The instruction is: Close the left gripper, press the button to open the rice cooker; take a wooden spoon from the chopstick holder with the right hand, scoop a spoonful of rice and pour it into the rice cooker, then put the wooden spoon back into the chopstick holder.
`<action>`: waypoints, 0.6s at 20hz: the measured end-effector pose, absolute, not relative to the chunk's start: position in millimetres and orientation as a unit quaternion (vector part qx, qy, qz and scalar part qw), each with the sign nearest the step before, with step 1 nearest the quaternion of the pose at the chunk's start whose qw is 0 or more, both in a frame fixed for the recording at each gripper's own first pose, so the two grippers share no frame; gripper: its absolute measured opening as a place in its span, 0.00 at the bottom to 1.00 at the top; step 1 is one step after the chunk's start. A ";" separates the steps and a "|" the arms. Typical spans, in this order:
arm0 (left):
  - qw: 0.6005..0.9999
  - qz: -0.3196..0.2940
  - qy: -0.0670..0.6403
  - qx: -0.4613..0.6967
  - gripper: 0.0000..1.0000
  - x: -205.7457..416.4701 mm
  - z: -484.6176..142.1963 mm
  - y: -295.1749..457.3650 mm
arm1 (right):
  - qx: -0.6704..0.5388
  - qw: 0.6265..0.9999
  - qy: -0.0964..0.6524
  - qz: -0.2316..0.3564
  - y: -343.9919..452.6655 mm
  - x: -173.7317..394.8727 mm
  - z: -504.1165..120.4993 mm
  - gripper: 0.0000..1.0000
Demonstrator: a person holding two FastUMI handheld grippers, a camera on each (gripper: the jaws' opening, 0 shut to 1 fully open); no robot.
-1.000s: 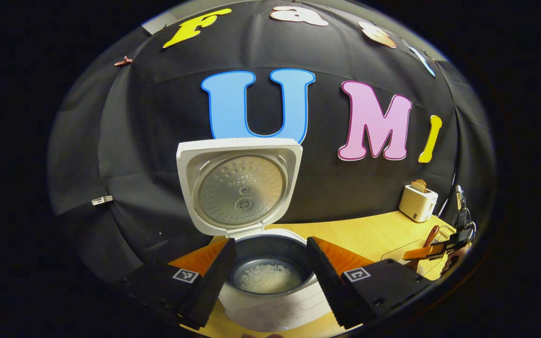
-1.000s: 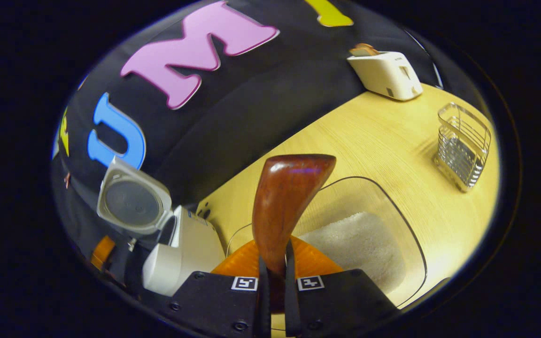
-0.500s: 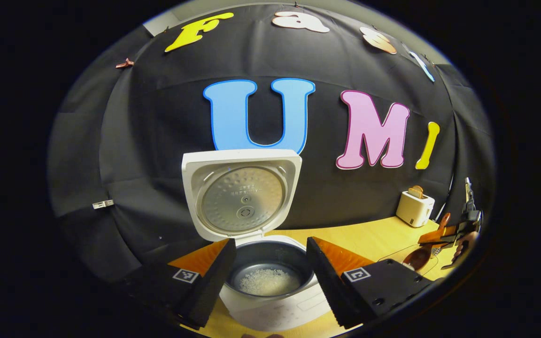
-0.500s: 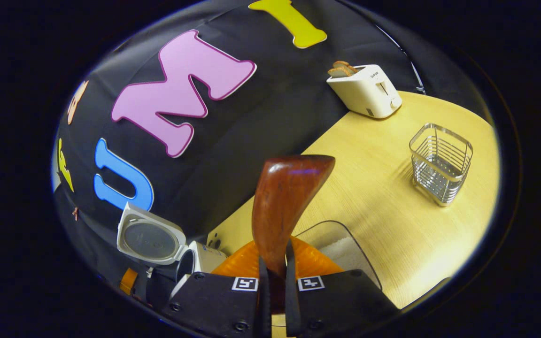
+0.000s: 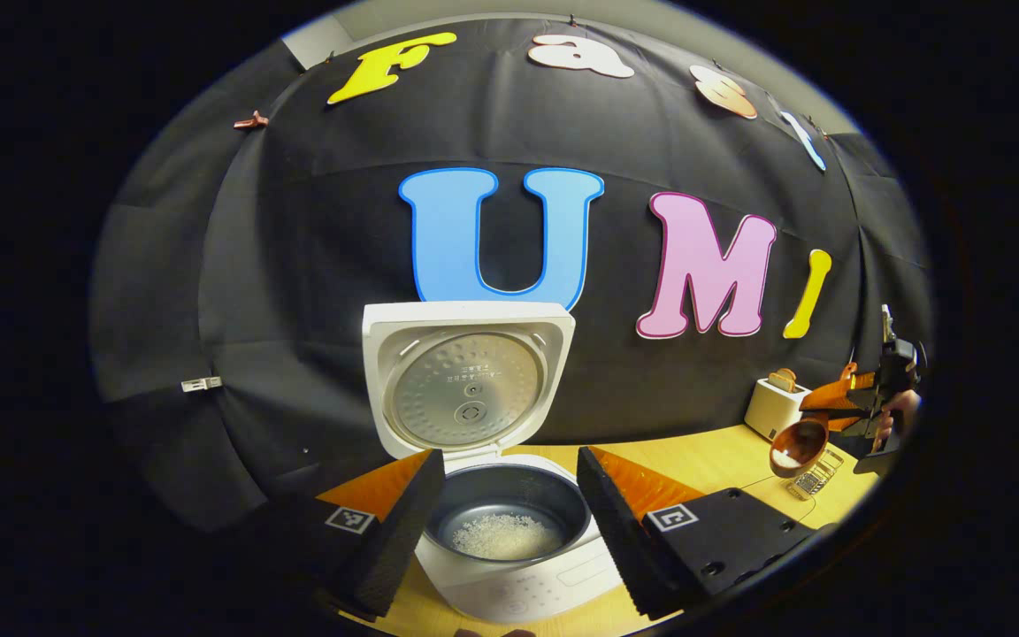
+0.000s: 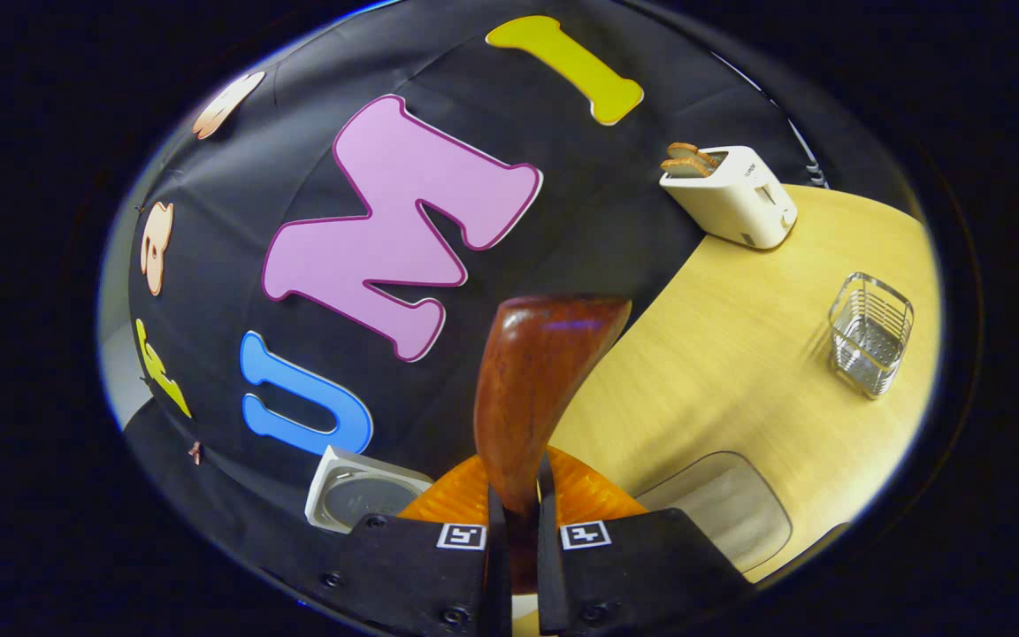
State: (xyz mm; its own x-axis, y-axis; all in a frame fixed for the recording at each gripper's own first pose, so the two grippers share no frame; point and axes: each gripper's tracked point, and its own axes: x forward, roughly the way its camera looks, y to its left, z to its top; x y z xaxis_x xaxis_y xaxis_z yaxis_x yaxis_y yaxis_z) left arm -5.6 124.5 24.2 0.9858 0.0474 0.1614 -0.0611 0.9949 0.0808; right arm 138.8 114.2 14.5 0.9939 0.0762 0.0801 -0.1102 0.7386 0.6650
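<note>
The wooden desk carries the rice cooker, lid upright, rice in its pot. The left tool hangs wide apart before it. The right tool pinches the wooden spoon, raised above the rice tray; the chopstick holder stands near the toaster.

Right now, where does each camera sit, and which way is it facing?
Left gripper view: rides the left gripper, looking over open jaws at the open rice cooker; the right gripper shows far off.
Right gripper view: rides the right gripper, jaws clamping the wooden spoon, facing the table.
Shared: cooker lid, toaster, chopstick holder, spoon.
</note>
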 end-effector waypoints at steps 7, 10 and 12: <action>0.994 0.061 -0.085 0.019 0.96 -30.1 24.7 155.9 | 0.365 0.924 -0.007 0.112 215.0 178.3 42.0 0.16; 0.993 0.077 -0.088 0.012 0.98 -42.6 22.1 170.0 | 0.362 0.922 0.004 0.137 260.1 195.1 45.4 0.16; 0.992 0.085 -0.089 0.005 0.96 -49.9 21.0 177.3 | 0.354 0.923 0.015 0.151 289.2 206.2 42.3 0.16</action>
State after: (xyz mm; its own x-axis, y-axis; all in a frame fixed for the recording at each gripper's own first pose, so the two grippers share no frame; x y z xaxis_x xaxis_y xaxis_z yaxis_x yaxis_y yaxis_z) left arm -49.9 177.3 21.0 0.9696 0.1685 0.1773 -0.1703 0.9854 -0.0053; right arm 206.2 289.2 42.3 0.9539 0.2893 0.0797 -0.2685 0.7043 0.6572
